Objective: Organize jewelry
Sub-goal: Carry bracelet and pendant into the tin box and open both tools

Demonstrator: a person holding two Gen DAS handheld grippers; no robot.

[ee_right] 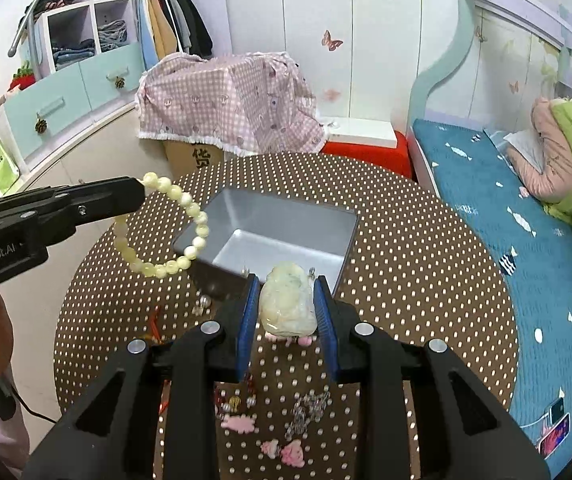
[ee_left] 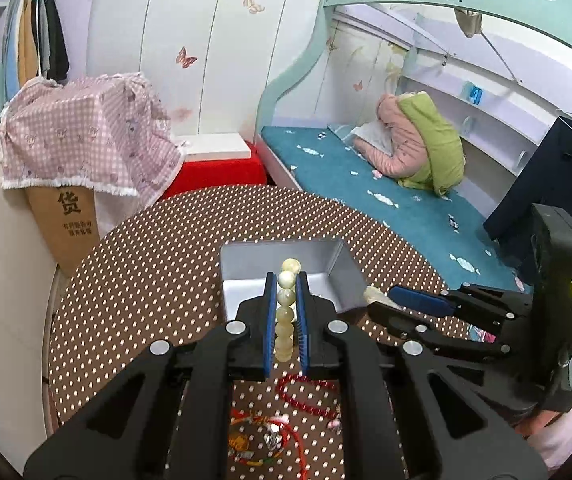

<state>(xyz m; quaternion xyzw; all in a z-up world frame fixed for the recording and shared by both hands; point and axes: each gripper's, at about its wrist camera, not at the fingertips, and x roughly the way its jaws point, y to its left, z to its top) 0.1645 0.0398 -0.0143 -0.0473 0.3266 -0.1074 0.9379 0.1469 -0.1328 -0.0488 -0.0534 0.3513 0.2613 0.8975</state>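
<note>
My left gripper (ee_left: pixel 287 280) is shut on a pale yellow bead bracelet (ee_left: pixel 286 312), held in the air above the dotted brown table (ee_left: pixel 146 280). The right wrist view shows that bracelet (ee_right: pixel 158 268) hanging as a loop from the left gripper (ee_right: pixel 140 192), beside the open grey metal box (ee_right: pixel 305 208). My right gripper (ee_right: pixel 286 284) is shut on a pale carved jade pendant (ee_right: pixel 286 304), lifted just in front of the box's near wall. From the left wrist view the right gripper (ee_left: pixel 377 296) sits to the right of the box (ee_left: pixel 349 276).
A red bead bracelet (ee_left: pixel 305 396) and red cord charms (ee_left: pixel 258 436) lie on the table below the left gripper. Pink charms (ee_right: pixel 238 424) and a clear bead piece (ee_right: pixel 305 412) lie below the right one. A cloth-covered carton (ee_right: pixel 230 100) and a bed (ee_right: pixel 525 260) border the table.
</note>
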